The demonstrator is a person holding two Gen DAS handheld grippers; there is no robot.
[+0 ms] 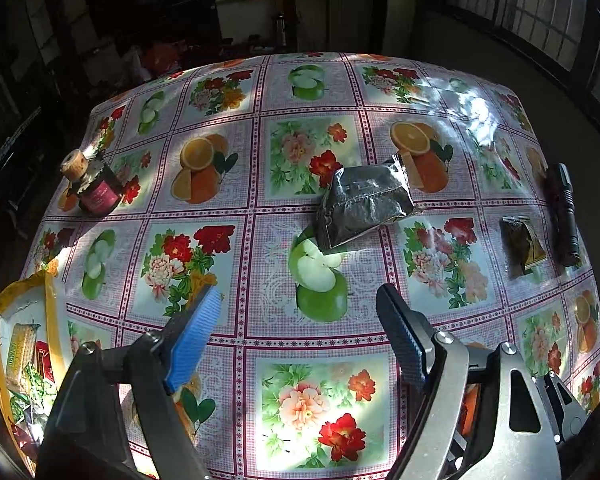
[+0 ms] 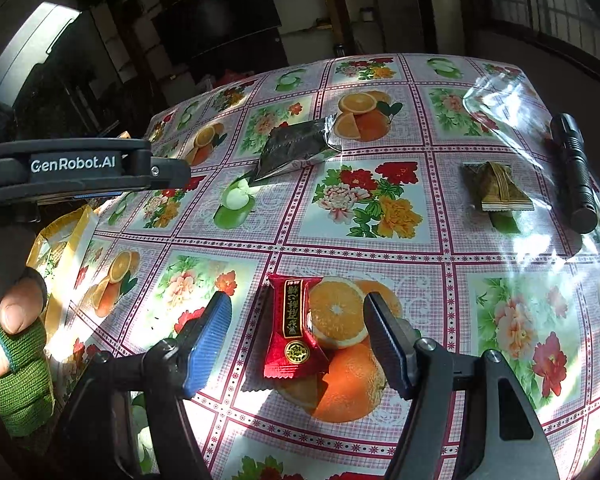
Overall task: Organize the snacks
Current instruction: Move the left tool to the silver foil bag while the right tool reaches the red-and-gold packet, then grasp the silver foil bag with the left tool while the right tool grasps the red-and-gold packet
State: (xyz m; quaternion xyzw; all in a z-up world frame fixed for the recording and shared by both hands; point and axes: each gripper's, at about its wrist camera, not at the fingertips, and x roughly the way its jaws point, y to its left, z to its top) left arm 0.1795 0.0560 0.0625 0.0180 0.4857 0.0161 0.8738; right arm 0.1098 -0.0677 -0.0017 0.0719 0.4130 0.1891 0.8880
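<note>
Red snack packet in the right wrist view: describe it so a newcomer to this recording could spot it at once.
On the flowered tablecloth, find the square with the big printed orange nearest the camera. The red snack packet lies on its left half, between the open right gripper's fingers. Only this wrapper is glossy red with a gold seal; the silver pouch and olive-brown packet lie farther back.

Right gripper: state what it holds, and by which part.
Nothing is held. The right gripper is open, its fingers on either side of the red snack packet lying on the tablecloth, not touching it.
</note>
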